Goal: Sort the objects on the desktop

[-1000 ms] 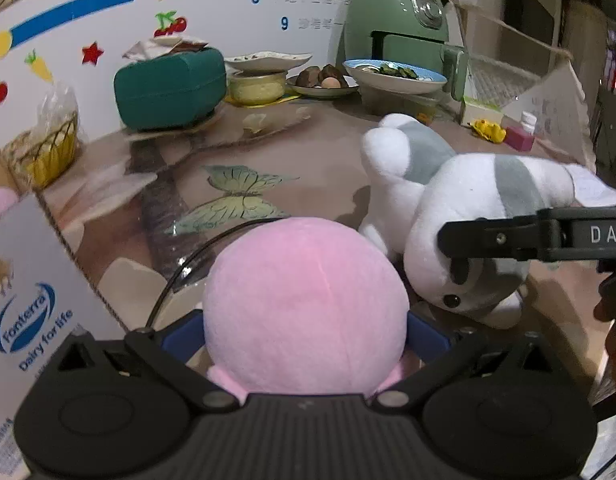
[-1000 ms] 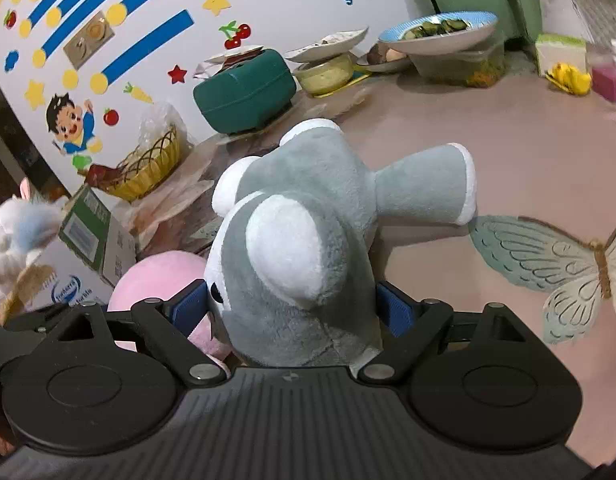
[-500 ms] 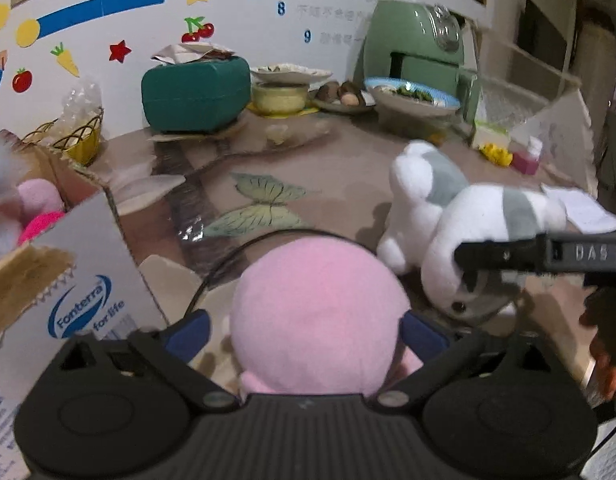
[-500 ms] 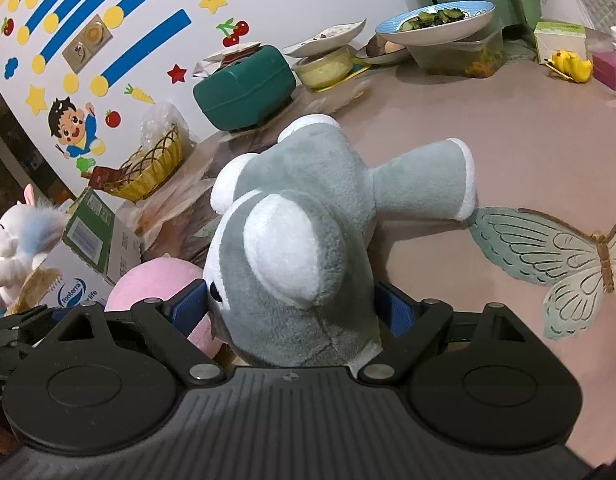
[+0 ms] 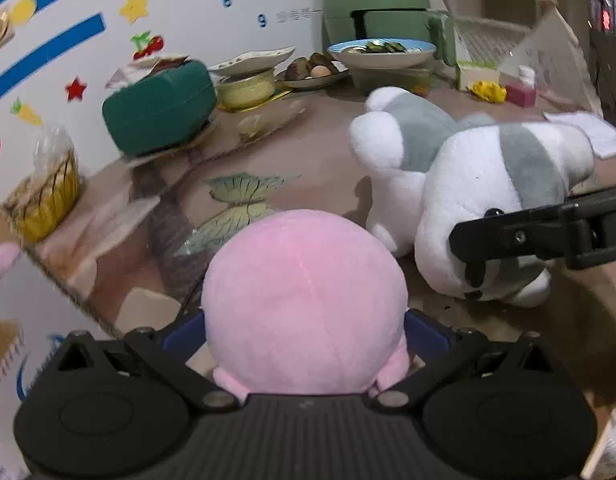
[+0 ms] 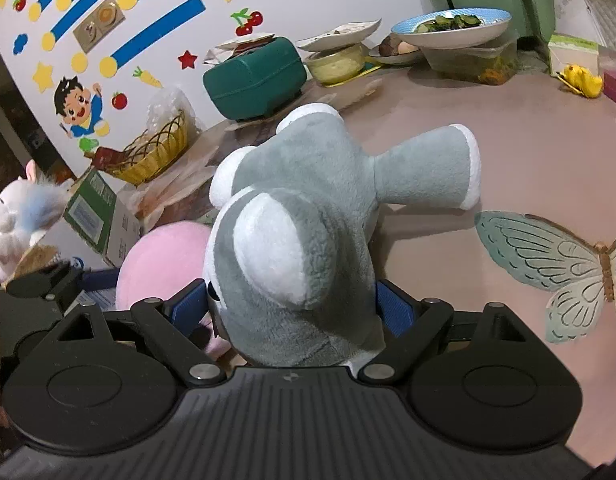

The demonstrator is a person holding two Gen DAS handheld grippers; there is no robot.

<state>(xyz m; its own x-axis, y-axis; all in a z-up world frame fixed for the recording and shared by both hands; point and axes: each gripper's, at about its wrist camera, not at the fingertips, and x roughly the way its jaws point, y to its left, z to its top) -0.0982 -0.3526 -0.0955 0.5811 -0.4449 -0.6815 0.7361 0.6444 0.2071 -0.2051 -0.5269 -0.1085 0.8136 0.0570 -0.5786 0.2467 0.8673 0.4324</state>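
My left gripper (image 5: 305, 332) is shut on a round pink plush toy (image 5: 303, 304), held over the table beside a cardboard box (image 5: 23, 312) at the left. My right gripper (image 6: 293, 308) is shut on the head of a grey and white plush cat (image 6: 303, 216), whose body and tail stretch away over the table. The cat also shows in the left wrist view (image 5: 480, 200), with a finger of the right gripper (image 5: 540, 232) across its face. The pink toy also shows in the right wrist view (image 6: 163, 256), left of the cat.
A cardboard box (image 6: 103, 220) with a white plush rabbit (image 6: 15, 216) is at the left. Along the wall stand a yellow basket (image 5: 47, 196), a green tissue box (image 5: 159, 108), bowls and plates of food (image 5: 382, 54) and a green air fryer (image 5: 380, 4).
The left gripper with the pink toy has swung back right and nearer the cat after moving toward the box. The right gripper keeps the cat nearly still.
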